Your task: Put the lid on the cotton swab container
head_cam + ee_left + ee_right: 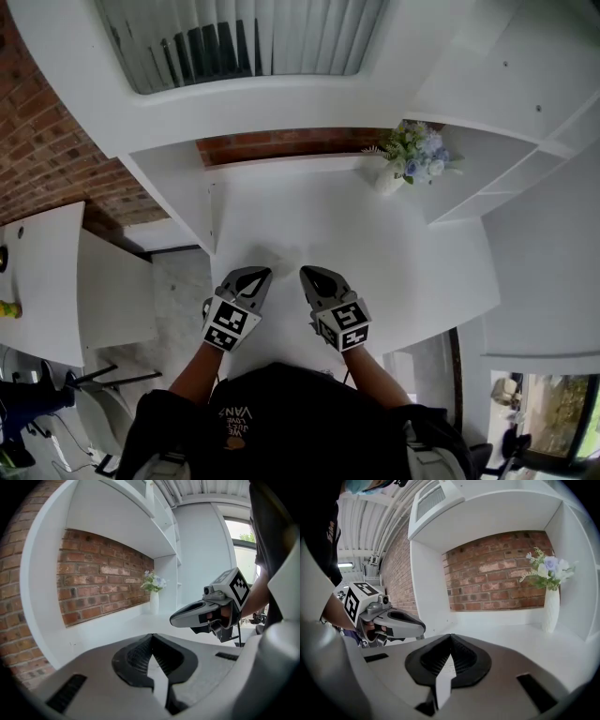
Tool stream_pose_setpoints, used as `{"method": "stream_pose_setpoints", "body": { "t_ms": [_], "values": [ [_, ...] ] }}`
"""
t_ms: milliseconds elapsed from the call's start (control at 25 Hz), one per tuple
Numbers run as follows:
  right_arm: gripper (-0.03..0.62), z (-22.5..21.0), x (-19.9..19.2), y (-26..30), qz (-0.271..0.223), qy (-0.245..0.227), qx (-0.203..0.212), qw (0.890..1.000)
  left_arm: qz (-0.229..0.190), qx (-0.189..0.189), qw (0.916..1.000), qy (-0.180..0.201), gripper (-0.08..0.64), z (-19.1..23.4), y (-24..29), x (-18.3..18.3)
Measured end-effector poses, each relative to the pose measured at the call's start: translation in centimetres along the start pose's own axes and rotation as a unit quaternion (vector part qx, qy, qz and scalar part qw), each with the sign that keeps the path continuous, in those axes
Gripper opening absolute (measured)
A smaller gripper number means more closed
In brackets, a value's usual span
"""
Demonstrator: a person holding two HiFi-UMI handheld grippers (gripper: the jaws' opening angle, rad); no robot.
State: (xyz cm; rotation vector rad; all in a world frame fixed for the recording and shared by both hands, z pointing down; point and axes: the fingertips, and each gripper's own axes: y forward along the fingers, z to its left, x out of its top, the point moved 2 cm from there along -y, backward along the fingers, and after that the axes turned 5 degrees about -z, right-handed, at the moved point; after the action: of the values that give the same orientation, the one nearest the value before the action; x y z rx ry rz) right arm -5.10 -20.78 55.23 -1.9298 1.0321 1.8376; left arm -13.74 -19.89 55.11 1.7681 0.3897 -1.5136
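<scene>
My left gripper and right gripper hover side by side over the near part of the white table. Both are shut, and nothing is between the jaws of either. In the left gripper view my own jaws meet at the tips, and the right gripper shows beside them. The right gripper view shows its jaws closed the same way, with the left gripper to the side. A faint pale patch lies on the table just ahead of the tips. I cannot tell whether it is the container or the lid.
A white vase of pale flowers stands at the table's back right corner, against the brick wall. White shelves rise on the right and a white side panel on the left. A lower white desk stands far left.
</scene>
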Motion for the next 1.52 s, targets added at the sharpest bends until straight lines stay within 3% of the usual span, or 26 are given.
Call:
{"method": "stream_pose_setpoints", "body": {
  "t_ms": [720, 1520],
  "values": [
    [0.0, 2.5, 2.1, -8.2, -0.036, -0.004, 0.012, 0.999, -0.034, 0.051, 0.998, -0.018, 0.006, -5.9, -6.0, 1.9],
    [0.0, 1.8, 2.2, -13.9, -0.031, -0.02, 0.105, 0.994, -0.049, 0.165, 0.9833, -0.059, 0.006, -12.0, -7.9, 2.1]
  ]
}}
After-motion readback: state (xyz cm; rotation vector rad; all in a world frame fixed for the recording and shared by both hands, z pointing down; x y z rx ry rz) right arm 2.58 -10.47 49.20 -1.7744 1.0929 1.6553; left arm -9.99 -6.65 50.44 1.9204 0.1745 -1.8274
